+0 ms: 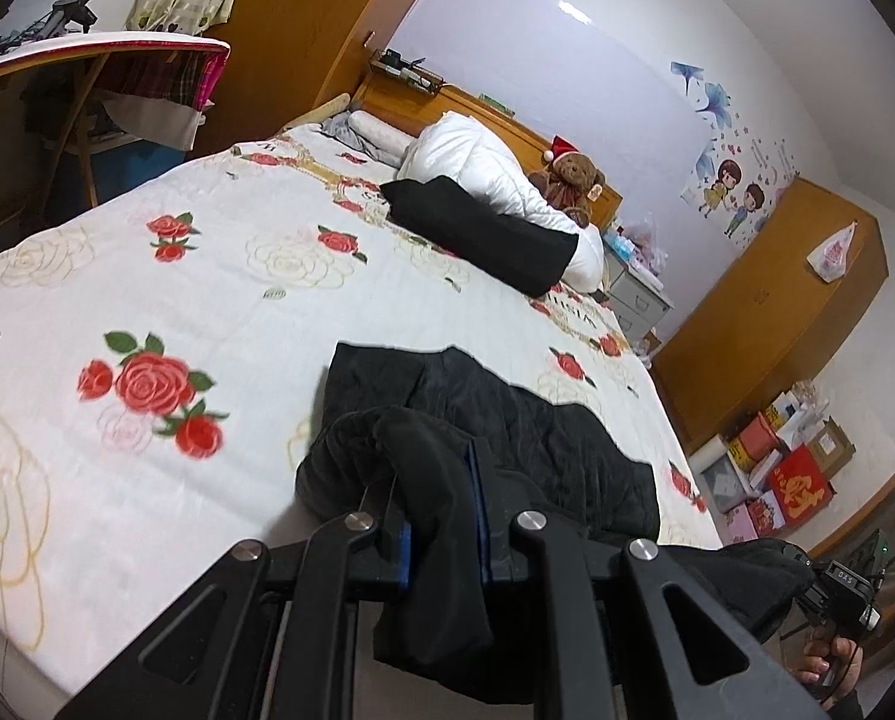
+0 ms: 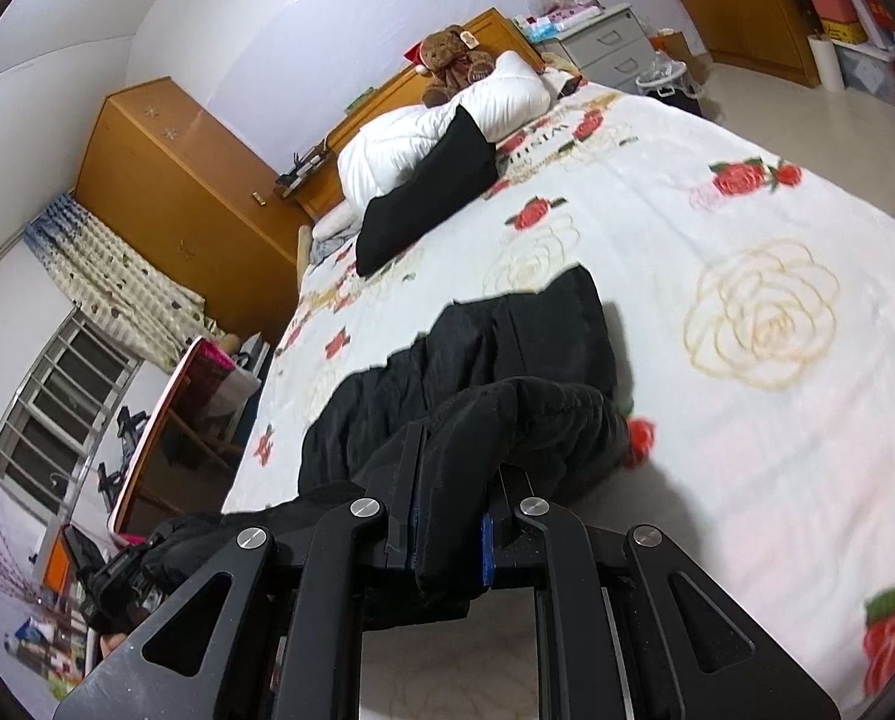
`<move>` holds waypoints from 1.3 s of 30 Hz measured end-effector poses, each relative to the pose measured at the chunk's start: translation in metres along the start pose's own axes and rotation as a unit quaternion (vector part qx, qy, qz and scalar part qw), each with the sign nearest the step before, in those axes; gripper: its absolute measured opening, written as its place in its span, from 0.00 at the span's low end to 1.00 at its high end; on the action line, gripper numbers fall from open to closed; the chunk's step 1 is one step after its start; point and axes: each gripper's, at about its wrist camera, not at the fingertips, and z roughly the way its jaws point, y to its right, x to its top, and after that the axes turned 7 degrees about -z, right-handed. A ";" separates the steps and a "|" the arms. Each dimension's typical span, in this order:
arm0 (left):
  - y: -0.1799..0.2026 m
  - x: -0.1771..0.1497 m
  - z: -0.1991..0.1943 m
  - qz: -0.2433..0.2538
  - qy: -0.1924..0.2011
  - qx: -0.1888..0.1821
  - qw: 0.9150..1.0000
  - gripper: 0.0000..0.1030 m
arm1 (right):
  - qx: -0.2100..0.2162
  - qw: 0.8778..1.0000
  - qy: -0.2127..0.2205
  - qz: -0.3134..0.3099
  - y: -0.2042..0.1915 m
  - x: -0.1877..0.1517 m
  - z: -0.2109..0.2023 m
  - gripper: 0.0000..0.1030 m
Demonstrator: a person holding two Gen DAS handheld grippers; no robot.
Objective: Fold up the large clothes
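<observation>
So the big black quilted jacket is lying on the near end of the bed with the white rose-print blanket, and both grippers have a bunched-up edge of it: the left gripper has its fingers pinching a thick wad of fabric, same deal with the right gripper. It looks soft, floppy and a bit puffy, probably light but bulky, so I'd guess it sags and slides on itself. I'd hold it at the hem corners or shoulders, hands well apart, so the fold stays flat.
</observation>
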 end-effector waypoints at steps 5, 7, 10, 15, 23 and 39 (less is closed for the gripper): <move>0.010 0.029 0.028 0.002 0.006 0.004 1.000 0.15 | -0.010 1.000 0.004 -0.013 -0.006 0.032 0.023 0.13; 0.014 0.040 0.042 0.006 0.007 0.009 1.000 0.15 | -0.015 1.000 0.004 -0.017 -0.007 0.043 0.033 0.13; 0.019 0.055 0.066 0.013 0.006 0.018 1.000 0.15 | -0.025 0.999 0.001 -0.022 -0.007 0.059 0.051 0.13; 0.023 0.076 0.113 0.026 -0.004 0.035 0.999 0.15 | -0.041 0.999 -0.007 -0.024 -0.001 0.086 0.088 0.13; 0.019 0.094 0.207 0.041 -0.041 0.077 0.995 0.15 | -0.074 0.996 -0.046 -0.019 0.025 0.113 0.169 0.14; -0.010 0.085 0.299 -0.003 -0.118 0.096 0.988 0.31 | -0.078 0.990 -0.108 0.045 0.076 0.106 0.247 0.29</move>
